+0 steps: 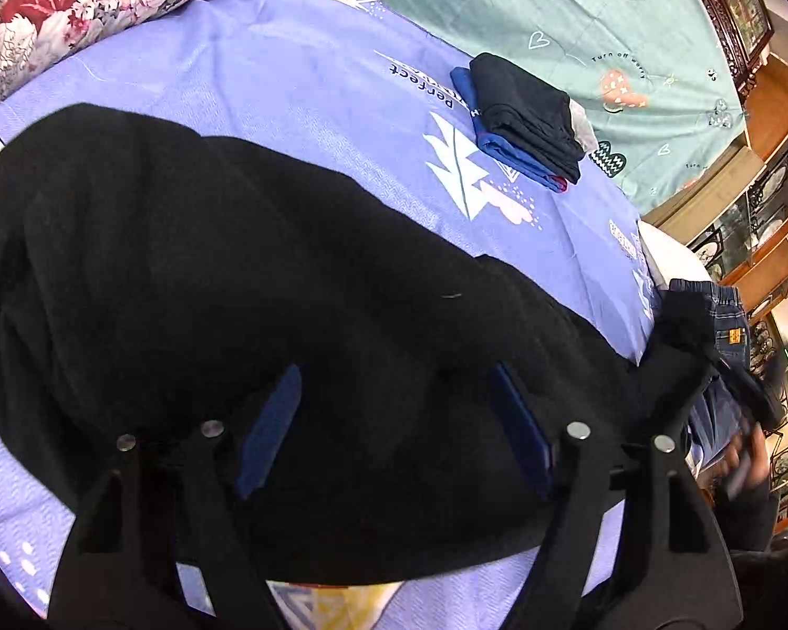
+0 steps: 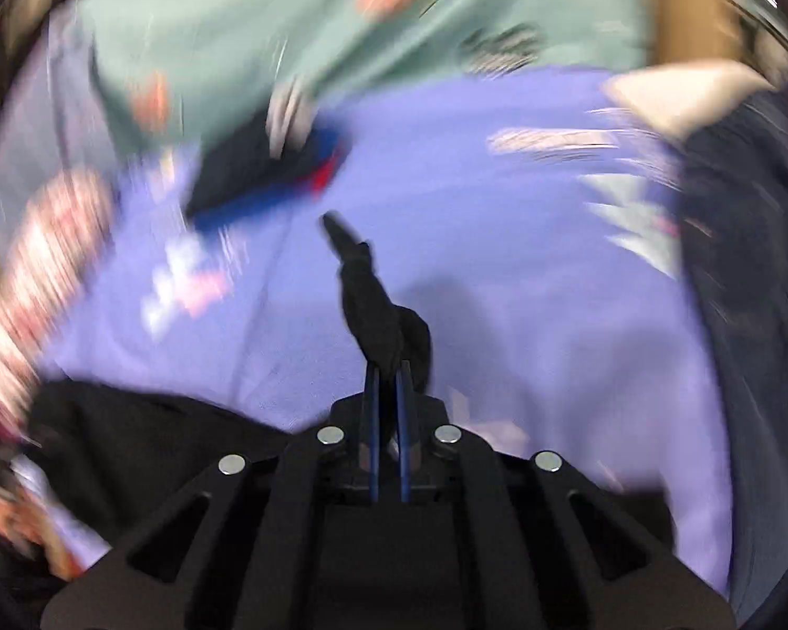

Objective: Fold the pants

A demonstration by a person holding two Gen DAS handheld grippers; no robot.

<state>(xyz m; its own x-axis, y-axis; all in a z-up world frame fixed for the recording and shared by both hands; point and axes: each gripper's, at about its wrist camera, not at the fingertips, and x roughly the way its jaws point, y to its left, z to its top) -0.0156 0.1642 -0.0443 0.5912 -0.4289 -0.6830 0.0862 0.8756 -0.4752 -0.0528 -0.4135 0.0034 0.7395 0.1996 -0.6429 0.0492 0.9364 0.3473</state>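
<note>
Black pants (image 1: 226, 283) lie spread across the purple bed sheet (image 1: 268, 79) in the left wrist view. My left gripper (image 1: 394, 415) is open, its blue-padded fingers (image 1: 270, 430) wide apart just above the black fabric. In the blurred right wrist view my right gripper (image 2: 387, 367) is shut on a bunched end of the black pants (image 2: 373, 310), held above the sheet (image 2: 499, 273). More of the black fabric (image 2: 131, 441) lies at lower left.
A stack of folded dark and blue clothes (image 1: 525, 121) sits on the sheet, also showing in the right wrist view (image 2: 268, 173). A floral pillow (image 1: 68, 5) lies at far left. Jeans (image 1: 725, 315) hang at the bed's right edge. A teal sheet (image 1: 578, 10) lies beyond. Wooden cabinets (image 1: 761, 220) stand at right.
</note>
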